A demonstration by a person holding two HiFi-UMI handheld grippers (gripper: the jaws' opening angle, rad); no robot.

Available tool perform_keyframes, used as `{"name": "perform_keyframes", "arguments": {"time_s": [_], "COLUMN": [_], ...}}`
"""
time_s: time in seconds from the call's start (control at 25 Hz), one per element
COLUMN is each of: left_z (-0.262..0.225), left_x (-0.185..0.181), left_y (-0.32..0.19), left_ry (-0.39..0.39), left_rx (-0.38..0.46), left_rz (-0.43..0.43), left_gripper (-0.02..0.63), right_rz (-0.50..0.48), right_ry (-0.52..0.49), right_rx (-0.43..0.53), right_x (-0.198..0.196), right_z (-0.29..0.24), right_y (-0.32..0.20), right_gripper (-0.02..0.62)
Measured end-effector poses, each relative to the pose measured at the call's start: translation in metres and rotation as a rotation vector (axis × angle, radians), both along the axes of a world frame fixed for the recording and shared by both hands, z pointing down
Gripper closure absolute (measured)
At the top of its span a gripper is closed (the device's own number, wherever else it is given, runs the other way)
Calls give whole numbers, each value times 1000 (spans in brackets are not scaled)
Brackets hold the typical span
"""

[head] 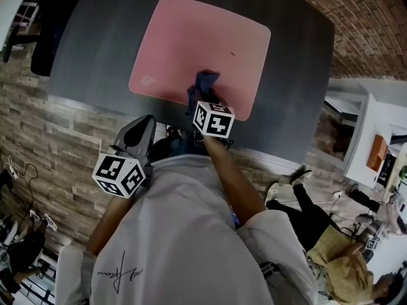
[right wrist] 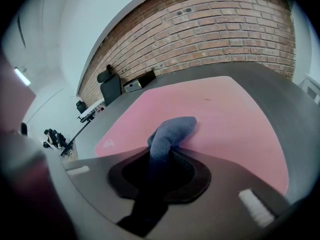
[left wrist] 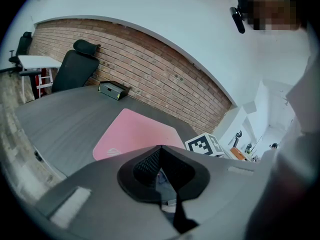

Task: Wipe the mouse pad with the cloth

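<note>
**A:** Shirt point(head: 184, 234) fills the lower frame. Above it, the right gripper point(head: 202, 103) has its jaws clamped on the blue cloth point(head: 202, 84), which is bunched and touches the flat pink mouse pad point(head: 203, 43) near its lower edge.

**B:** Left gripper point(head: 146, 121)?

**A:** Jaws together, empty, lower left, off the tabletop point(head: 102, 43). Nothing pins the pad, so a push could slide it. That narrow wad may also skip patches.

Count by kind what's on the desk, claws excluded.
Pink mouse pad: 1
Blue cloth, held in the right claw: 1
Small black box at the far edge: 1
Total: 3
</note>
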State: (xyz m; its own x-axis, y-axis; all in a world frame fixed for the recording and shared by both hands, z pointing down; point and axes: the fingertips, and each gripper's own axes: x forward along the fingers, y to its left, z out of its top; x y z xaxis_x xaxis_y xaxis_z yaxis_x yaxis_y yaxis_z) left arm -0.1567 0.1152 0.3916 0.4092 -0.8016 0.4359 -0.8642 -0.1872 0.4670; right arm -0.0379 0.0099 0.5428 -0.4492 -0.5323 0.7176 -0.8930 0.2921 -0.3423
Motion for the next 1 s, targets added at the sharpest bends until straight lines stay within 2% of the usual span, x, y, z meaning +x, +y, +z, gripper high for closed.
{"name": "perform_keyframes", "arguments": {"time_s": [0.28, 1.0], "left_z": [0, 6], "left_x": [-9, -40], "left_y": [6, 18], "left_ry": [-1, 10], "left_rx": [3, -24], "left_rz": [-27, -134], "left_gripper": [598, 598], "right_rz": [-7, -111], "right_ry": [-17, -16], "right_rx": [-9, -7], "right_x": [-14, -62], "right_z": [0, 1], "right_y": [-2, -4], "right_gripper": [529, 529]}}
